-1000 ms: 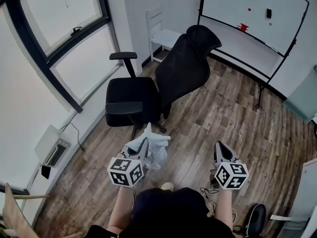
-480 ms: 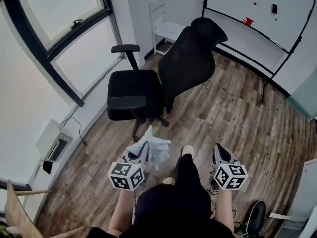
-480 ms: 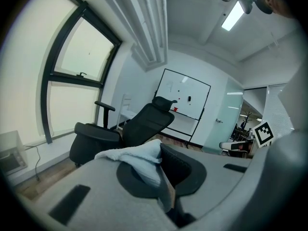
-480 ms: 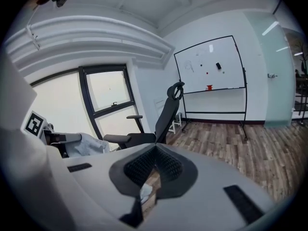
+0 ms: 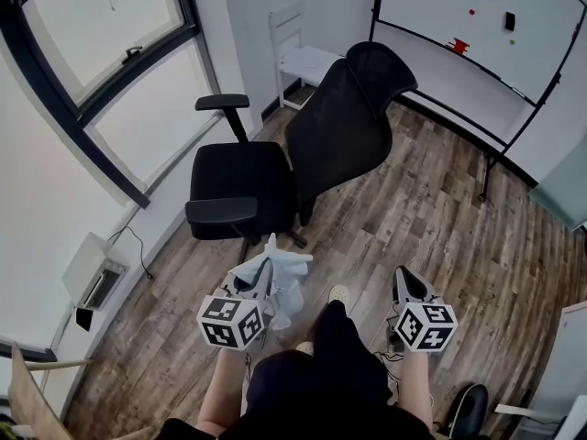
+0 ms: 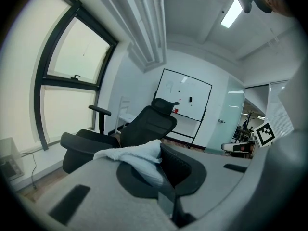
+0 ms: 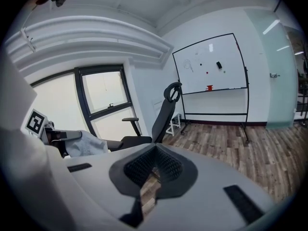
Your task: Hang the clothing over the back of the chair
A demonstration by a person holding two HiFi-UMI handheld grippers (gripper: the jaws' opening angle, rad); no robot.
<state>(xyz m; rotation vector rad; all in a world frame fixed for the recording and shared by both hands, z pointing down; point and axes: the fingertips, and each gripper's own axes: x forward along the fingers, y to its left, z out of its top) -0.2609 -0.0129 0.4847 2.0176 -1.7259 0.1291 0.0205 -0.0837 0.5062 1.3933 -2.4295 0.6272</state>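
Note:
A black mesh-backed office chair stands ahead with its seat towards the window; it also shows in the left gripper view and the right gripper view. My left gripper is shut on a crumpled white garment, which bunches over its jaws and hangs above the wooden floor, short of the chair. The garment appears at the left of the right gripper view. My right gripper is level beside it with jaws together and nothing in them.
A whiteboard on a wheeled stand lines the far right wall. A small white chair sits in the corner behind the office chair. A big window fills the left wall, with a white box and cable below it. The person's shoe is between the grippers.
The person has stepped towards the chair; a leg and shoe came into view between the grippers. Both grippers moved forward with the garment still held in the left.

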